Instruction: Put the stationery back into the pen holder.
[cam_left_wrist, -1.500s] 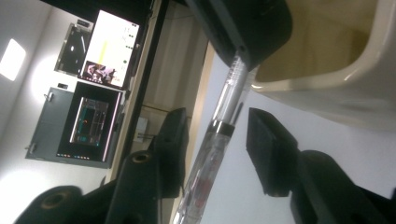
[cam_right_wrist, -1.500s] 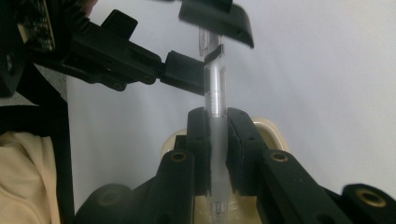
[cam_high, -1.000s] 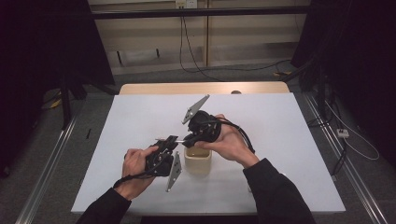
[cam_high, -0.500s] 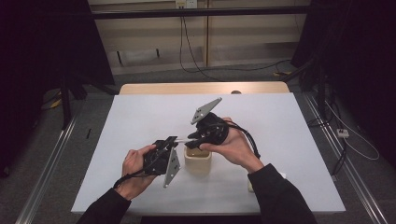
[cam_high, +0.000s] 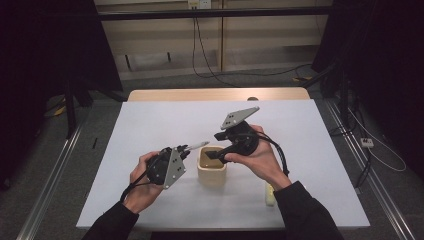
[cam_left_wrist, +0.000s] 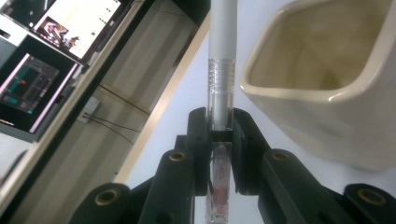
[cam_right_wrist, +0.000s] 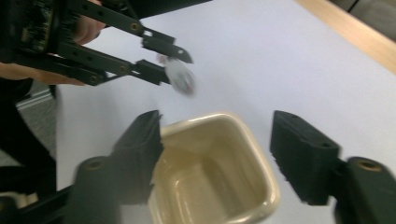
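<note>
My left gripper (cam_high: 184, 151) is shut on a pen (cam_high: 196, 145) with a white cap and a clear barrel; the pen points toward the cream square cup (cam_high: 212, 172) beside it. In the left gripper view the pen (cam_left_wrist: 219, 70) stands between the jaws of the gripper (cam_left_wrist: 219, 128), with the cup (cam_left_wrist: 327, 107) just to the right. My right gripper (cam_right_wrist: 217, 144) hovers over the cup (cam_right_wrist: 261, 191). Its jaws have just been opening and stand wide, nothing pressed between them. The cup looks empty inside. The right gripper view also shows the left gripper (cam_right_wrist: 163, 60) and the pen's tip (cam_right_wrist: 180, 78).
The cup stands on a white table (cam_high: 150, 125) with a wooden far edge (cam_high: 215, 94). A pale yellow stick-like object (cam_high: 270, 195) lies by the person's right forearm. Dark floor and cables surround the table.
My right gripper has shifted a little to the right over the cup and its jaws have opened. My left hand has stayed roughly in place, the pen now showing toward the cup.
</note>
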